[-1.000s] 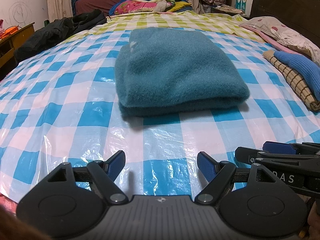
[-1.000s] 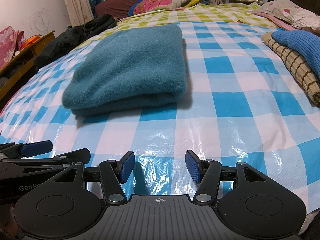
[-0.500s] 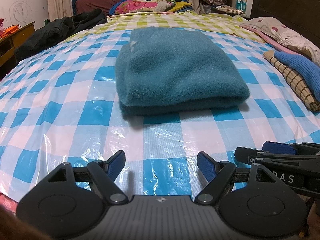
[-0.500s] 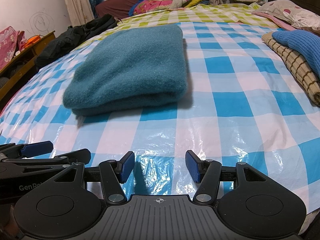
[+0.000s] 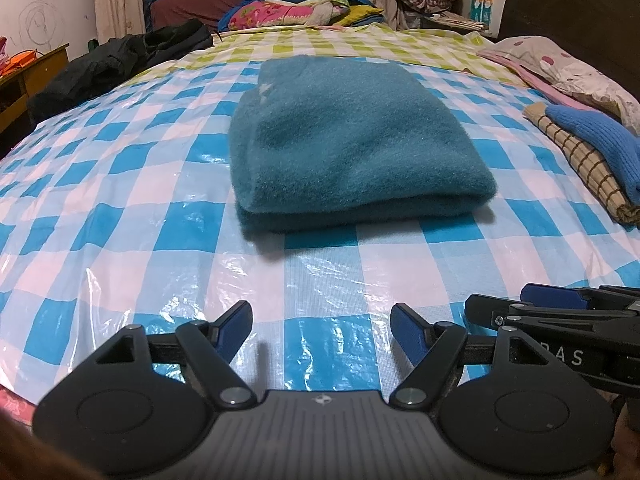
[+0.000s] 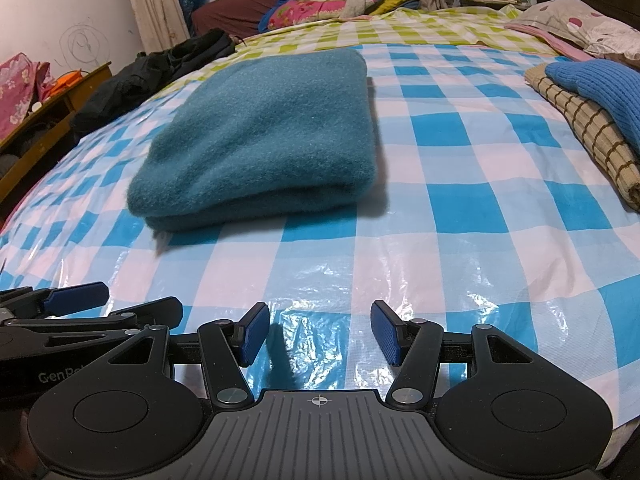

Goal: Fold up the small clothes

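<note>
A teal fleece garment (image 5: pixel 352 144) lies folded into a thick rectangle on the blue-and-white checked plastic sheet (image 5: pixel 120 216) over the bed; it also shows in the right wrist view (image 6: pixel 264 144). My left gripper (image 5: pixel 322 332) is open and empty, low over the sheet's near edge, short of the garment. My right gripper (image 6: pixel 318 334) is open and empty beside it. Each gripper shows in the other's view: the right gripper (image 5: pixel 560 308) at the right edge, the left gripper (image 6: pixel 76 312) at the left edge.
A folded tan checked cloth (image 5: pixel 580 160) with a blue knit garment (image 5: pixel 596 140) on it lies at the right. A black jacket (image 5: pixel 120 56) lies at the far left. Pillows (image 5: pixel 568 68), piled bedding (image 5: pixel 296 10) and a wooden desk (image 6: pixel 44 120) surround the bed.
</note>
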The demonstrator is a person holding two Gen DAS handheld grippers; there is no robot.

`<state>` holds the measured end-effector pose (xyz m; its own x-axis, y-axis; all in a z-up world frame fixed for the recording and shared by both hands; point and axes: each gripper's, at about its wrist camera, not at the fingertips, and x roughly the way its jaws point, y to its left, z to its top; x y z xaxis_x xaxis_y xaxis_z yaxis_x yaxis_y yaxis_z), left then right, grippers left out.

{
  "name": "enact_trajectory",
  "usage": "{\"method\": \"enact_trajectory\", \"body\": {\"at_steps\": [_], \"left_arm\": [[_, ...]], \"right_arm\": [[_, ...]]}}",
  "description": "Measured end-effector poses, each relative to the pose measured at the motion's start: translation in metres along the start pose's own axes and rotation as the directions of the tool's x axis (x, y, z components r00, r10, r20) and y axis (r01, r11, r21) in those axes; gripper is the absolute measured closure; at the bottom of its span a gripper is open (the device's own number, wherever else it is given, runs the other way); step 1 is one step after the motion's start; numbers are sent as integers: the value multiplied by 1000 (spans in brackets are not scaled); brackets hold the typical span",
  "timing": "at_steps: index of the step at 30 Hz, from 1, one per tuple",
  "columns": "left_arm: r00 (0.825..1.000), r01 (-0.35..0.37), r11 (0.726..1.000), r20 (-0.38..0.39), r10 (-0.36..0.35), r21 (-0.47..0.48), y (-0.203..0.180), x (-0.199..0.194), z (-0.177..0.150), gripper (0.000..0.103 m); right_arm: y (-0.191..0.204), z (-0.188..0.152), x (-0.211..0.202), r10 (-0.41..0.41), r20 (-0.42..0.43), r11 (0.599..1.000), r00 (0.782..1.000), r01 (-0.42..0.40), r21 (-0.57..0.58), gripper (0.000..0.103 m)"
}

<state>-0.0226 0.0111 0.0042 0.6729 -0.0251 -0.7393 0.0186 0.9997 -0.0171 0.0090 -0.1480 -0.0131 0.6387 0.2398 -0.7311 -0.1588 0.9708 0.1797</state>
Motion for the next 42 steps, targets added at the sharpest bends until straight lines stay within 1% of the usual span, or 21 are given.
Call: {"method": "enact_trajectory", "body": {"at_steps": [18,42], "left_arm": [[1000,0,1000,4,0,2,1,0,0,24],[1000,6,1000,-11,-7,-11,3,2,0,22]], "right_arm": [[1,0,0,4,0,1000,1000,-4,2,47],[1,-1,0,3,1,1000,1000,-3,2,46]]}}
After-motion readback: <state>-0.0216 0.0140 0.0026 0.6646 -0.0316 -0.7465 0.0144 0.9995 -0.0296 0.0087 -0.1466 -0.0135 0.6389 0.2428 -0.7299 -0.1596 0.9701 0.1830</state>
